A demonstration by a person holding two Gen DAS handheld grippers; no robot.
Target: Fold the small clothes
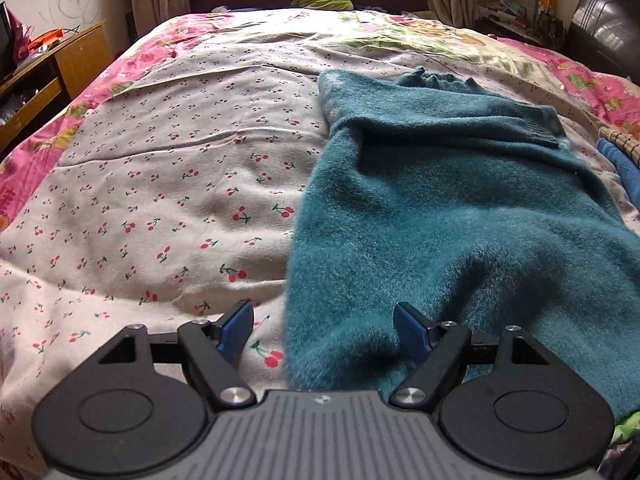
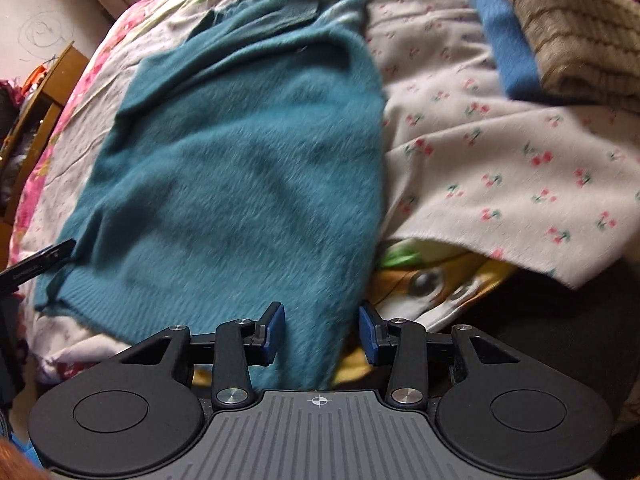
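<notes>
Your right gripper [image 2: 322, 330] is pointing steeply down over the near right corner of the sweater [image 2: 248, 152]. Its jaws are standing partly apart with the fuzzy teal fabric lying between them; the pads [image 2: 274, 330] are not pressing on it, so nothing is being held there. The right pad is sitting past the sweater's right edge, over the patterned bedding below.

Your left gripper [image 1: 324, 332] is hanging wide open at the sweater's near left edge. That edge is running up between the jaws: the left pad [image 1: 236, 330] is over the cherry-print sheet [image 1: 160, 184], the right pad is over the teal knit. Nothing is being gripped here either.

From both grippers the sweater is lying straight ahead, with its long axis running away from you: hem nearest, collar [image 1: 436, 78] farthest. One sleeve [image 1: 460, 120] is already lying folded across the upper chest. The ribbed hem [image 2: 92, 300] is showing at the lower left of the right wrist view, beside the tip of the other gripper.

Judging from this layout, each gripper is nearest to its own hem corner, so the coming move is likely a lengthwise fold, hem carried forward toward the collar. Both corners are directly under the jaws, so neither hand is needing to cross over. A stack of folded garments [image 2: 560, 28] is lying ahead and to the right of the right gripper, apart from the sweater.
</notes>
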